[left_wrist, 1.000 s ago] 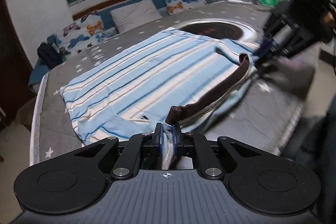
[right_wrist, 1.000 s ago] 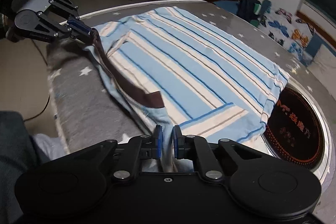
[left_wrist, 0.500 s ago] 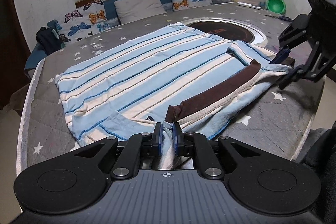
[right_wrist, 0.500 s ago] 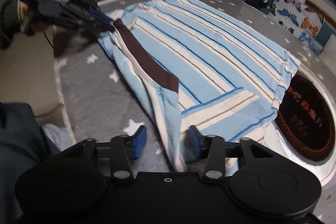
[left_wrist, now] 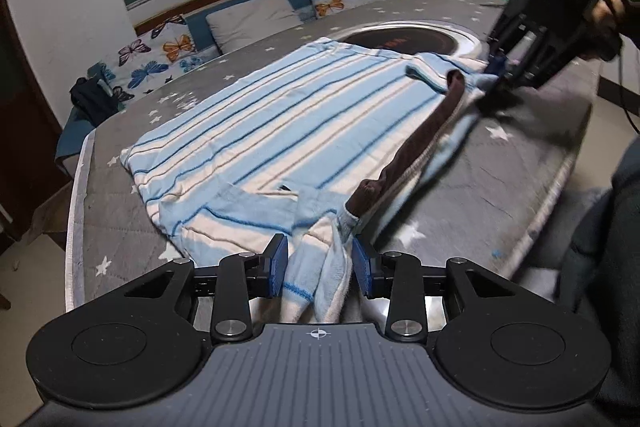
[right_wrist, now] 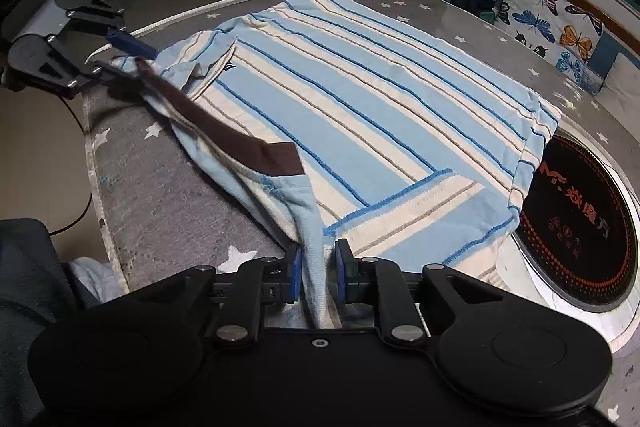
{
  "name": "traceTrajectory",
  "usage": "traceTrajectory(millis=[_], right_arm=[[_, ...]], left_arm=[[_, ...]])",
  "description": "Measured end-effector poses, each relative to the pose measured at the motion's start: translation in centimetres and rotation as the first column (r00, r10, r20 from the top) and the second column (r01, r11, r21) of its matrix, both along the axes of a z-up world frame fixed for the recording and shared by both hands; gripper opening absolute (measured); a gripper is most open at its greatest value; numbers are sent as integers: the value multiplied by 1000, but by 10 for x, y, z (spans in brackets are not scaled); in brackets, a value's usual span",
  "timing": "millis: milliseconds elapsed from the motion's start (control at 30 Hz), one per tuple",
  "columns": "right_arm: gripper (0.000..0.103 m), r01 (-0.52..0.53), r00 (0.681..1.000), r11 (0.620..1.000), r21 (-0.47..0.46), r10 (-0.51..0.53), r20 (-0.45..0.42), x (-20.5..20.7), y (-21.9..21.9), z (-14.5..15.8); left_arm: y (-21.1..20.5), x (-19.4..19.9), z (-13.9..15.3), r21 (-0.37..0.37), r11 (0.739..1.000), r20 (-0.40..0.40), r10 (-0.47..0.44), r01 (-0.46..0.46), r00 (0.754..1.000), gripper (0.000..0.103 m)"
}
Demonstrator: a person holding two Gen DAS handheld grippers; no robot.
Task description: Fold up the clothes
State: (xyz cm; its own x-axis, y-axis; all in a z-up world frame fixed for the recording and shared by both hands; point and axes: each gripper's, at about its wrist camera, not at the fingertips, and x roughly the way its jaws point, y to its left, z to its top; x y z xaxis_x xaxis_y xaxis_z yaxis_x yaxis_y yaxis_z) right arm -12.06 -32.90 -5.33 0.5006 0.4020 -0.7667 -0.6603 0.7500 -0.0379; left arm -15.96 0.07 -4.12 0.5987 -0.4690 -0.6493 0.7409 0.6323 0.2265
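Light-blue, cream and dark-blue striped knit shirt with a brown collar band lies spread on the grey star-print quilted table cover, mid-frame in both views, one far corner overlapping the black round cooktop inset at right of the right-wrist view. Left gripper: jaws spread wide, bunched shoulder cloth loose between the pads, not pinched. Right gripper: jaws parted narrowly around a hanging fold; whether the pads actually bite is hard to tell. Judgement: fabric is soft, light, limp and stretchy; it sags between holds and will slide on the cover. Best held at the shoulder seams either side of the brown band, where layers are thicker. Hidden: cloth beneath both gripper bodies, the shirt's underside, sleeve ends. Right gripper is motion-blurred at upper right of the left-wrist view.
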Motion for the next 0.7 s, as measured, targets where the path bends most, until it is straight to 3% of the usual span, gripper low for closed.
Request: traceTrajectory(millis=[200,267,400,700], right_arm=[[18,6,1000,1000,4,-6,14,-2,0,0],[18,6,1000,1000,7,-6,19,-5,0,1],[11,-7,1000,1000,20,7,21,-17,-1,10],[9,-37,999,998,48,36,24,-45,-4,30]], left_arm=[[-5,-9,-11,70,997,1,-30,30,1000,36],[-6,-8,-12,72,997,-4,-18,18,1000,22],[-2,-6,-8,33,999,-3,23,-23,1000,11],[17,-28,27,-104,994,9,31,-30,999,8]])
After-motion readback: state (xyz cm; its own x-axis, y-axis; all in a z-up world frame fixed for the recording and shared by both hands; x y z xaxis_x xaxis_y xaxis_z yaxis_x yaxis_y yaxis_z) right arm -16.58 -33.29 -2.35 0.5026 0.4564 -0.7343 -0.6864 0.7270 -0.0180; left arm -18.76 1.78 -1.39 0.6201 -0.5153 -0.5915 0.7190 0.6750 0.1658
